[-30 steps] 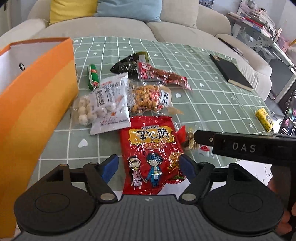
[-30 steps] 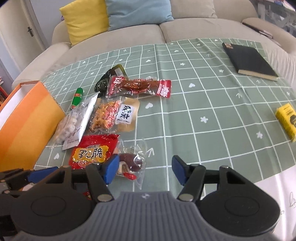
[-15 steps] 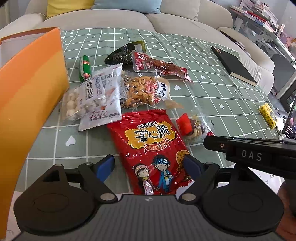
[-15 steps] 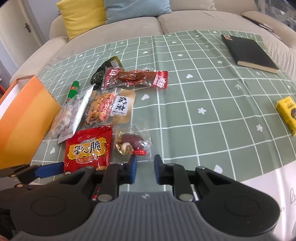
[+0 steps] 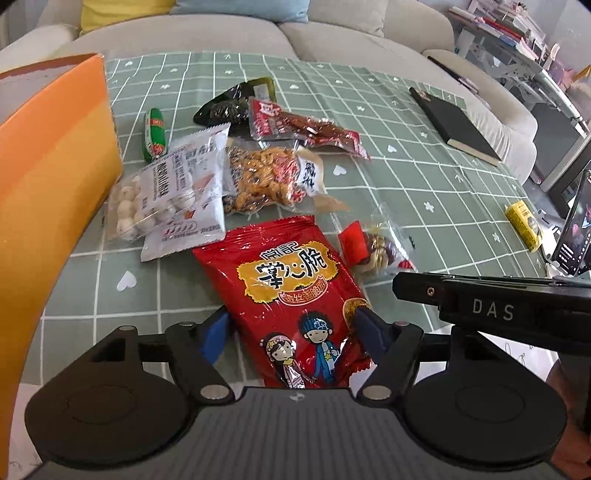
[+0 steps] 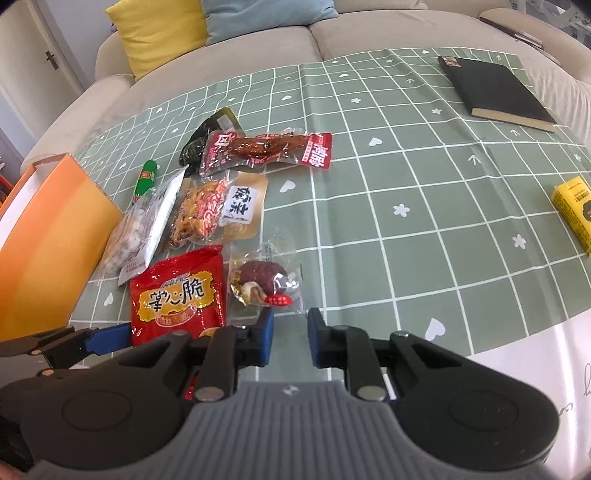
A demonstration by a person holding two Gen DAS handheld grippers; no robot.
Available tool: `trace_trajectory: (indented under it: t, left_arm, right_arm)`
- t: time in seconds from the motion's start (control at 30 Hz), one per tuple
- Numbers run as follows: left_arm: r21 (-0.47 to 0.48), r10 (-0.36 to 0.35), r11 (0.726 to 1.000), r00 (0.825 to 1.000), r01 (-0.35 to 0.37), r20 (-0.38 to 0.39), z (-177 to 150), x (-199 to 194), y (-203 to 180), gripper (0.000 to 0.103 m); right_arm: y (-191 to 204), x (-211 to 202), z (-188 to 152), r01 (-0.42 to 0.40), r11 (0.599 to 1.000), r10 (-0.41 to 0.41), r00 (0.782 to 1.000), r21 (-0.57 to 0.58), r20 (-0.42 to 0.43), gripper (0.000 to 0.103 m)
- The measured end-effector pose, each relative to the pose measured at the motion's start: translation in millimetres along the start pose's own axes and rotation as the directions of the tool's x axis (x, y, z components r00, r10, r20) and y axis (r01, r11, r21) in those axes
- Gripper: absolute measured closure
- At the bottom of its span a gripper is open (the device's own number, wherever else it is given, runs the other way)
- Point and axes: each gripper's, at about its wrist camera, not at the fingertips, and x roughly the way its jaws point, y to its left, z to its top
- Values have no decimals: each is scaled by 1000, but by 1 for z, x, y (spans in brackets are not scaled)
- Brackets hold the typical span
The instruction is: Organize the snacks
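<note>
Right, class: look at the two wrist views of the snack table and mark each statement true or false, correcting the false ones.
1. The red snack bag lies between the fingers of the left gripper. True; its jaws have just been closing.
2. The black notebook lies on top of the snack pile. False: it lies alone on the tablecloth, well away from the snacks.
3. The green sausage is inside the orange box. False: it lies on the tablecloth beside the box.
4. A yellow cushion is on the sofa. True.
</note>
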Motion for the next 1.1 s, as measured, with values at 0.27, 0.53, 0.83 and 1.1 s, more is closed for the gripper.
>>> trace_trajectory:
  t: [0.27,0.53,0.83,1.1]
  left_arm:
    - [-51,42,998,992,-48,-117,2,-15,30,20]
    - [-112,45,992,997,-52,-69,0,-28,35,11]
    - [-131,158,977,984,-168,-88,1,-7,14,6]
    - [25,248,969,967,-247,-51,-9,7,-8,0]
  right_arm:
    - [1,0,1,-4,1000,4,1000,-4,-16,85]
    - [10,-4,-1,-8,999,8,1000,-43,-2,84]
    - [1,-8,3,-9,1000,8,999,18,32,59]
    - [4,-4,2,-7,1000,7,1000,-2,21,56]
